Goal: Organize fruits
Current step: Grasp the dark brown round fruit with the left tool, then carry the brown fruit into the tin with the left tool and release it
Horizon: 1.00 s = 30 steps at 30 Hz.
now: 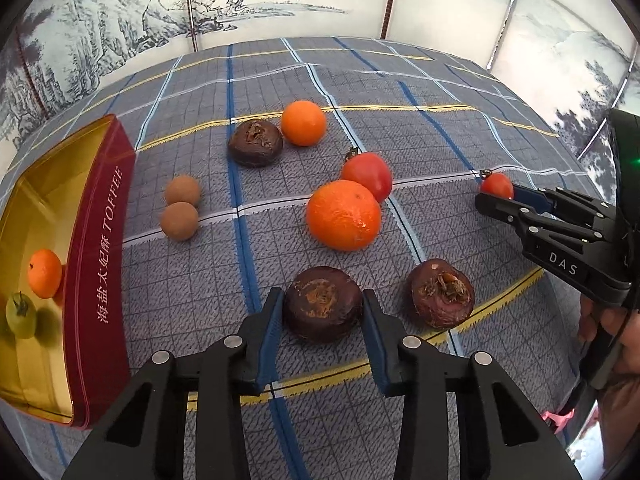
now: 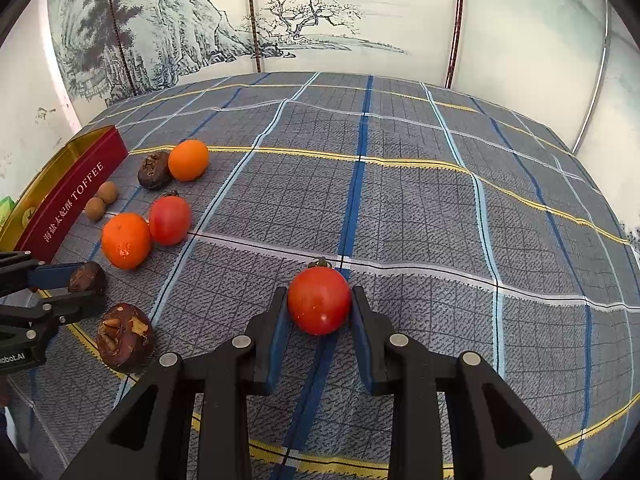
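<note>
My left gripper (image 1: 323,312) is shut on a dark brown water chestnut (image 1: 323,303) at the cloth's near edge. My right gripper (image 2: 319,312) is shut on a small red tomato (image 2: 319,300); it also shows in the left wrist view (image 1: 497,186). Loose on the cloth lie two oranges (image 1: 343,215) (image 1: 303,122), a larger red tomato (image 1: 368,175), two more dark chestnuts (image 1: 441,293) (image 1: 255,142) and two tan longans (image 1: 180,221) (image 1: 182,189). A red and gold toffee tin (image 1: 100,248) at the left holds a small orange (image 1: 45,273) and a green tomato (image 1: 21,315).
A grey plaid cloth (image 2: 440,208) covers the table. Painted folding screens (image 2: 320,20) stand behind it. The table's near edge runs just below both grippers. The right half of the cloth holds no fruit beyond the gripped tomato.
</note>
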Each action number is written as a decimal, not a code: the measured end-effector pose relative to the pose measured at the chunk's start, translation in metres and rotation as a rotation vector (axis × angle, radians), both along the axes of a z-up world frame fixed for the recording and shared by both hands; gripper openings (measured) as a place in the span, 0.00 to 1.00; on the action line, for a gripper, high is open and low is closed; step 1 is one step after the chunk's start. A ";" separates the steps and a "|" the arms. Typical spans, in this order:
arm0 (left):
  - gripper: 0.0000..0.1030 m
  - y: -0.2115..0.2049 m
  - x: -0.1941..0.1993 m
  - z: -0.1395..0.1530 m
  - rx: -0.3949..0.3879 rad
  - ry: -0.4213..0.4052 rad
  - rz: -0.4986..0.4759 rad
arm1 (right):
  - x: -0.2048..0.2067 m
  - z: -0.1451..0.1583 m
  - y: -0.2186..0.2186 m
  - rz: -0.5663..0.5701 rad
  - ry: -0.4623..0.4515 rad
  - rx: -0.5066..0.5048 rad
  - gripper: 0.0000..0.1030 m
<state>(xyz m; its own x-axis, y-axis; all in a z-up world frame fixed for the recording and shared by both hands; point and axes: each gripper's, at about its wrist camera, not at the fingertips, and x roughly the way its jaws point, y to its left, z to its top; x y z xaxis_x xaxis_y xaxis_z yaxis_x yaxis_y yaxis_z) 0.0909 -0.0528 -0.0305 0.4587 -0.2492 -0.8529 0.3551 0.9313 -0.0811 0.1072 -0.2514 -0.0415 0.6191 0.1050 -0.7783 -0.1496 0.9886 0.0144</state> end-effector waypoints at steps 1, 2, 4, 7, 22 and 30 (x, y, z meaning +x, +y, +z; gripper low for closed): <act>0.38 0.000 0.000 0.000 -0.001 -0.001 0.000 | 0.000 0.000 0.000 0.000 0.000 0.000 0.27; 0.38 0.000 0.000 0.000 -0.003 0.000 0.000 | 0.000 0.000 0.000 0.000 0.000 0.000 0.27; 0.38 0.000 -0.001 0.000 -0.004 0.001 0.003 | 0.000 0.000 0.000 0.000 0.000 0.000 0.27; 0.38 0.001 -0.003 0.001 -0.008 0.005 0.006 | 0.000 0.000 0.000 0.000 0.000 0.000 0.27; 0.38 0.050 -0.010 0.065 -0.060 -0.110 0.086 | 0.000 -0.001 0.000 0.000 0.000 0.001 0.27; 0.38 0.121 -0.001 0.083 0.003 -0.149 0.225 | 0.000 -0.001 0.000 -0.001 0.000 0.000 0.27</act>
<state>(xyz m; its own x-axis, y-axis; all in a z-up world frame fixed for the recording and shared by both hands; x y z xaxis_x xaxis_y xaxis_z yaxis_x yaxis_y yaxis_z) 0.0897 0.0678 0.0526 0.6231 -0.1247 -0.7721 0.1473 0.9883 -0.0407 0.1072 -0.2515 -0.0422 0.6194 0.1050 -0.7780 -0.1491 0.9887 0.0148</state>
